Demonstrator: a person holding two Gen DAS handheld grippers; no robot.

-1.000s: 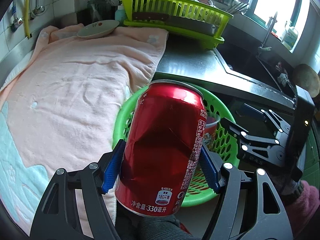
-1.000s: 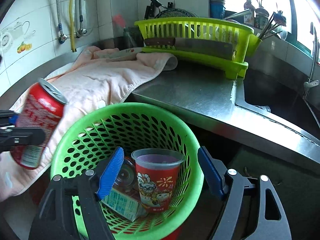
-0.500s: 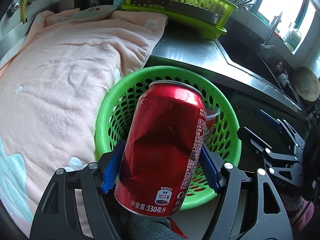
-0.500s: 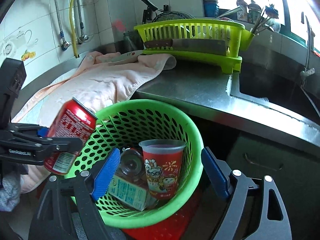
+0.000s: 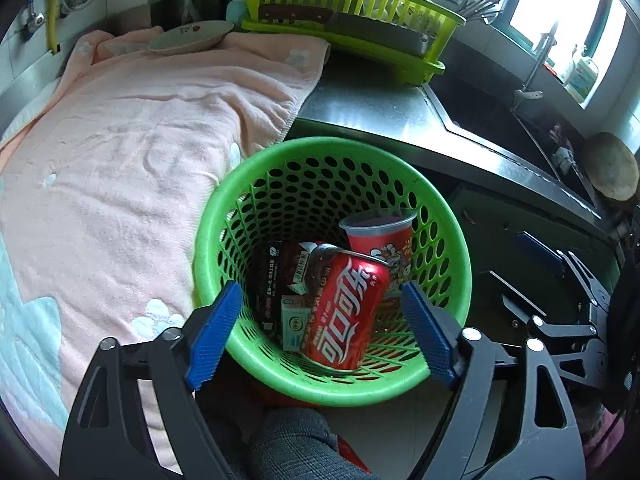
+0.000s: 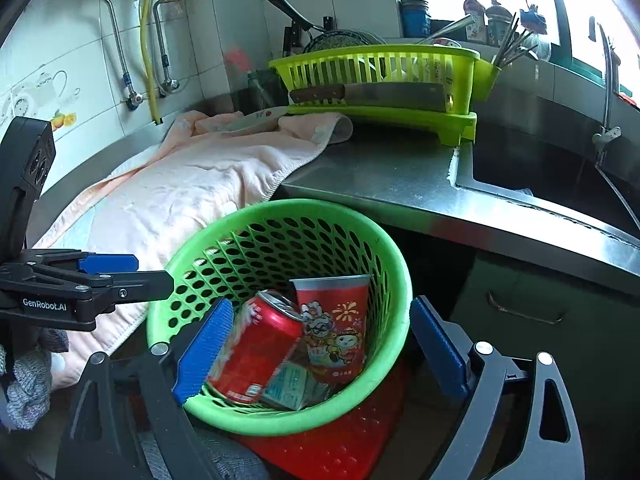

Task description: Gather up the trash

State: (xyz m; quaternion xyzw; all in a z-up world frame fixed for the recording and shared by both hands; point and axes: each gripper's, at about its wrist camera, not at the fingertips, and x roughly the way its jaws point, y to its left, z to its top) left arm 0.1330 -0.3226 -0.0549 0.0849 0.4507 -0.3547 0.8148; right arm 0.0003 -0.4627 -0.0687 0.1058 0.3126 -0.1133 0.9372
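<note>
red can [image 5: 344,312] | dented, tilted in green basket [image 5: 460,280] | left tongs [image 5: 320,328] just opened wide, empty

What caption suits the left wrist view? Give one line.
Open left tool above green basket holding red can.

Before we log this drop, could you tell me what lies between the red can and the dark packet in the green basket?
A small pale carton sits between the red can and the dark packet, in the left wrist view.
</note>
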